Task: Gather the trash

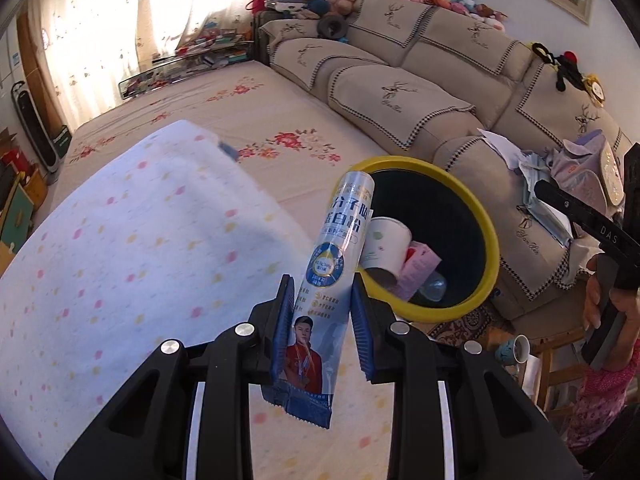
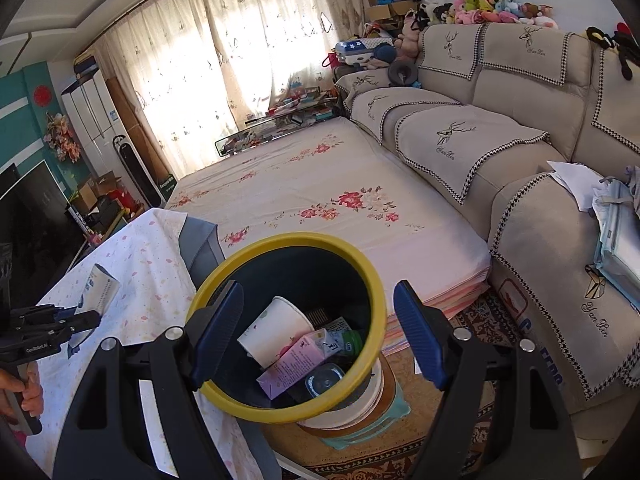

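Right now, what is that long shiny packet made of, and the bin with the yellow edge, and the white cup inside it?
The packet, pinched in the left tool, looks like glossy plastic or foil film: it reflects light and has a crimped, zigzag-cut end. The bin seems to be hard plastic, with a smooth matte yellow rim and dark walls. The cup looks like paper: matte white, thin rolled lip, printed spots.

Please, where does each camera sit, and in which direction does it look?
Left wrist: on the left gripper, looking along its fingers, shut on a blue packet, toward the bin; the other gripper shows at right.
Right wrist: on the open right gripper, above the bin; the left gripper shows.
Shared: bin, sofa.
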A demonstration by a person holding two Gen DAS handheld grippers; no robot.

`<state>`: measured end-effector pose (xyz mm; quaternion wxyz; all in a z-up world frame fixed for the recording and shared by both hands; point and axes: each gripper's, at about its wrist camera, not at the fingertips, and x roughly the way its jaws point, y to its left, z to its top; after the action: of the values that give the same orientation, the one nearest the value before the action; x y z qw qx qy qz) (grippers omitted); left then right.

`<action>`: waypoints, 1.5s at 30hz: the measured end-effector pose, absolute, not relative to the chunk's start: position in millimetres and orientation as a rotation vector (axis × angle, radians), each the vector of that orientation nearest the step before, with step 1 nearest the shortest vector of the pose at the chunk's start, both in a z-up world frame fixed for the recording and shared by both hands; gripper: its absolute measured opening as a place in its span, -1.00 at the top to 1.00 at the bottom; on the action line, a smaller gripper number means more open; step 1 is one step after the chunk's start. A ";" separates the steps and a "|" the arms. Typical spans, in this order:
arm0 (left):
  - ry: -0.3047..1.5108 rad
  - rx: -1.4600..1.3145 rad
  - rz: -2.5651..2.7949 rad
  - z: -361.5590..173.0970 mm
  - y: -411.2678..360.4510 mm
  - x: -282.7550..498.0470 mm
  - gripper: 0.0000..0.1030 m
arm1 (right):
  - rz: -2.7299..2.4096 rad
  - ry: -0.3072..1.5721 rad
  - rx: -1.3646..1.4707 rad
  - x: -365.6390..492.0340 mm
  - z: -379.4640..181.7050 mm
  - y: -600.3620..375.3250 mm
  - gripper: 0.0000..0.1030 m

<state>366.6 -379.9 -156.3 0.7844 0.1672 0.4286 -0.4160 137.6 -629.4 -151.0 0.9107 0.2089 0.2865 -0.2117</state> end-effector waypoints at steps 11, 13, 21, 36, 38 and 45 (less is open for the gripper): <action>0.957 0.454 -1.015 -179.7 -533.2 329.2 0.43 | -0.478 0.579 0.499 96.8 -163.4 -663.3 -0.43; 0.966 0.455 -0.999 -189.6 -550.9 332.7 0.40 | -0.475 0.580 0.512 93.2 -164.3 -666.7 -0.43; 0.983 0.383 -0.862 -201.6 -538.2 345.6 -0.42 | -0.438 0.578 0.482 90.4 -151.2 -650.6 -0.51; 0.699 0.145 -0.441 -84.4 -236.3 200.8 -0.90 | -0.164 0.536 0.258 69.7 -100.5 -510.1 -0.86; 0.667 0.143 -0.358 -75.3 -195.8 173.7 -0.90 | -0.137 0.514 0.221 62.9 -91.1 -490.4 -0.86; 0.514 0.050 -0.076 -44.4 -75.2 83.7 -0.90 | -0.103 0.456 0.126 34.5 -62.8 -445.7 -0.86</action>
<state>83.7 -75.2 -44.4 0.9661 0.0245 0.2541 -0.0377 34.5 -445.7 -62.8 0.9709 0.0625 0.2257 -0.0511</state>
